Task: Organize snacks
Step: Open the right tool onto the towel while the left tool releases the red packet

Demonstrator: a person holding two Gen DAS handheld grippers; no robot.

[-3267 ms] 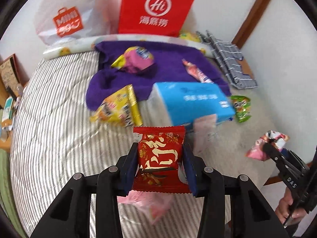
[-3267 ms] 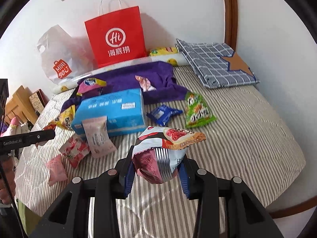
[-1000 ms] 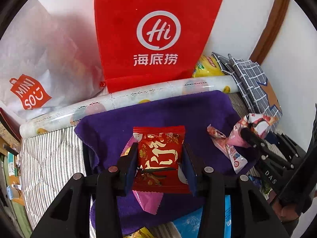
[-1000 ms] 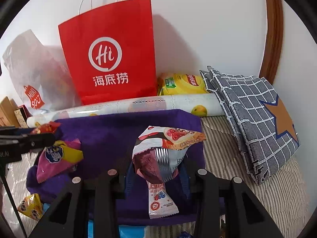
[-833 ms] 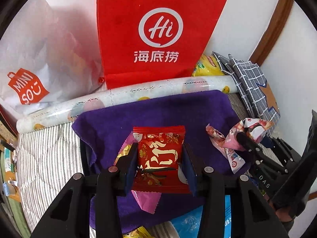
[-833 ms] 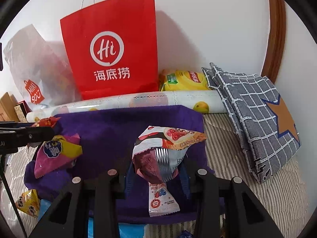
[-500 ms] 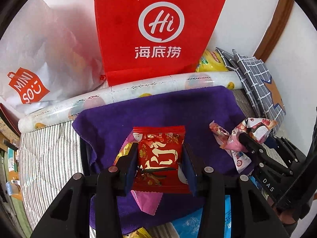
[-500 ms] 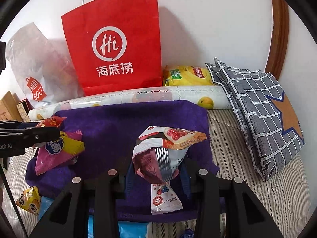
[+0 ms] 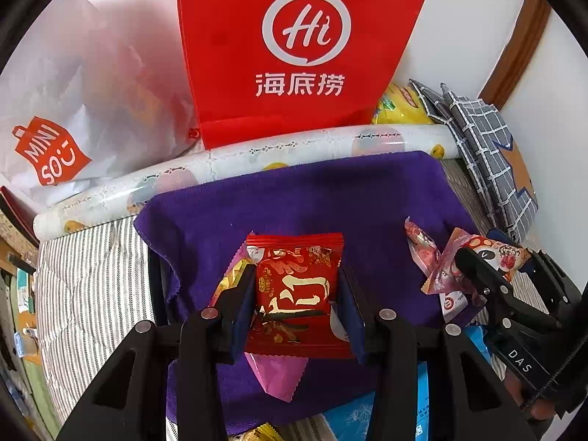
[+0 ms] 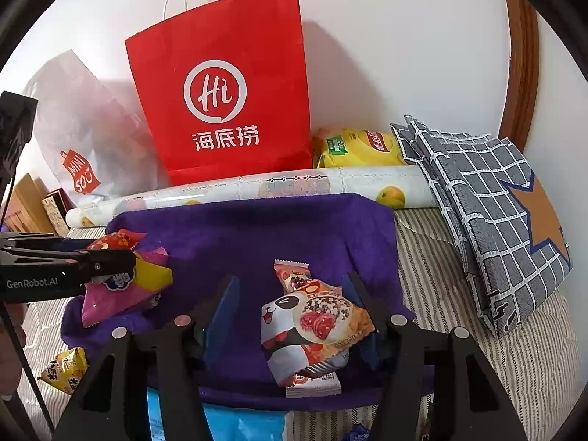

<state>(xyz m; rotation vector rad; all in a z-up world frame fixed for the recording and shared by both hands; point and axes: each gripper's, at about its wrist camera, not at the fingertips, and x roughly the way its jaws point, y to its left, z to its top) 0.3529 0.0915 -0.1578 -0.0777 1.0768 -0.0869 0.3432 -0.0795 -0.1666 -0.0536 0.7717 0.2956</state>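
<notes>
- left gripper (image 9: pixel 297 294) pinched red snack packet (image 9: pixel 298 286) across its width, pads on both side edges, packet held flat above purple towel (image 9: pixel 301 198).
- right gripper (image 10: pixel 290 312) had its jaws spread wide; panda snack packet (image 10: pixel 312 327) sat between them on the towel, partly over a thin pink packet (image 10: pixel 292 275). couldn't tell if either pad touched it.
- pink-yellow packet (image 10: pixel 121 290) lay on the towel's left side, right under the left gripper.
- handling call: these read as light, air-puffed foil/plastic pouches. soft, crinkly, slippery film, contents probably crushable, so light squeeze only.
- best hold looked like across the pouch body near the sealed crimp edges, as the left one had it; a grip on the puffed centre would likely slip or burst the pouch.
- red packet seemed ready to set down on the towel beside the others; red paper bag (image 10: pixel 228 88) stood behind, against the wall.
</notes>
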